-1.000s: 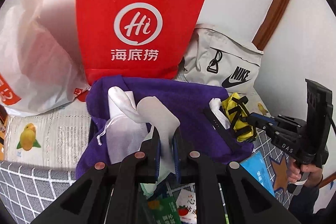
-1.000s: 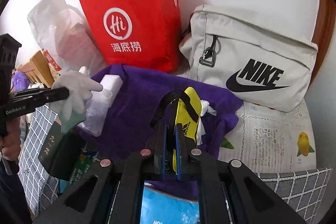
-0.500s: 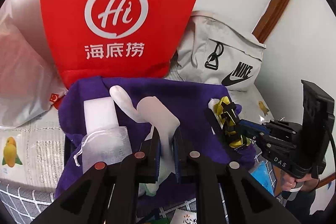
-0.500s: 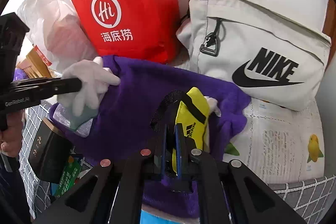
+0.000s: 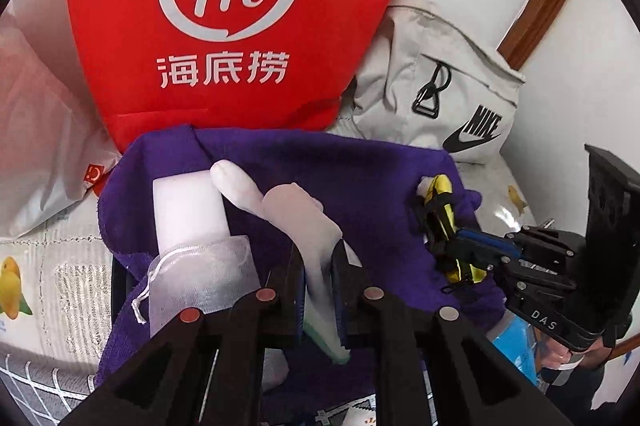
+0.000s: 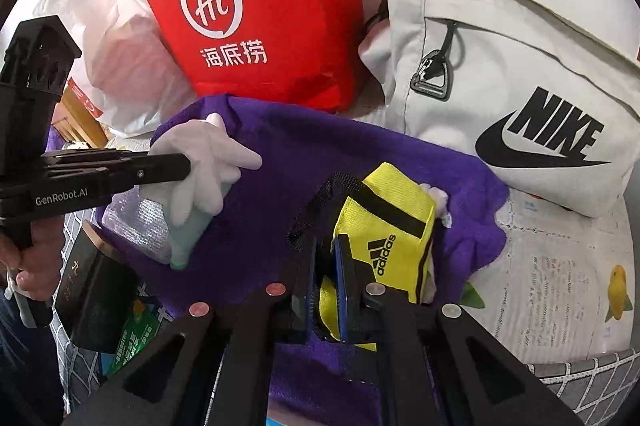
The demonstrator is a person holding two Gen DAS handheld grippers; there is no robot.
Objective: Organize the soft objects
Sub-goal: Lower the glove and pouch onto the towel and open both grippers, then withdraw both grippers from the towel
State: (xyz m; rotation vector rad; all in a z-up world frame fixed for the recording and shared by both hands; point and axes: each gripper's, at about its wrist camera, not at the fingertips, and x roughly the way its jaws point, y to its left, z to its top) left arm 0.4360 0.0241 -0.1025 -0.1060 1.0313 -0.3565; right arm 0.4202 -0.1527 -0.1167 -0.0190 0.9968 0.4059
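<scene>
Left gripper (image 5: 318, 282): fingers closed on a white glove (image 5: 298, 222), clamped near the cuff. Glove fingers stick up and away from the tool; the greenish cuff end hangs below the jaws. In the right wrist view this gripper (image 6: 188, 166) comes in level from the left edge, body horizontal, with the person's left hand (image 6: 28, 270) wrapped on the handle low at the left.

Right gripper (image 6: 326, 280): fingers pinched on a yellow adidas pouch (image 6: 390, 226), gripping its lower left edge; black strap loops up to the left of the jaws. In the left wrist view it (image 5: 460, 246) enters from the right, pointing left, roughly level, with the pouch (image 5: 440, 202) at its tip and the right hand (image 5: 560, 354) partly visible under the handle.

Both held items sit over a purple towel (image 6: 320, 154) that is draped over a dark bin. Glove at the towel's left side, pouch at its right, well apart.

Also on the towel, left of the glove: white foam block (image 5: 186, 210), and a mesh drawstring bag (image 5: 200, 278) overlapping its near end.

Behind the towel: red Hi bag (image 6: 256, 6) upright against the wall, grey Nike bag (image 6: 512, 86) to its right, white plastic bag (image 6: 116, 54) to its left. Fruit-print cloth (image 6: 560, 286) covers the surface on the right.
</scene>
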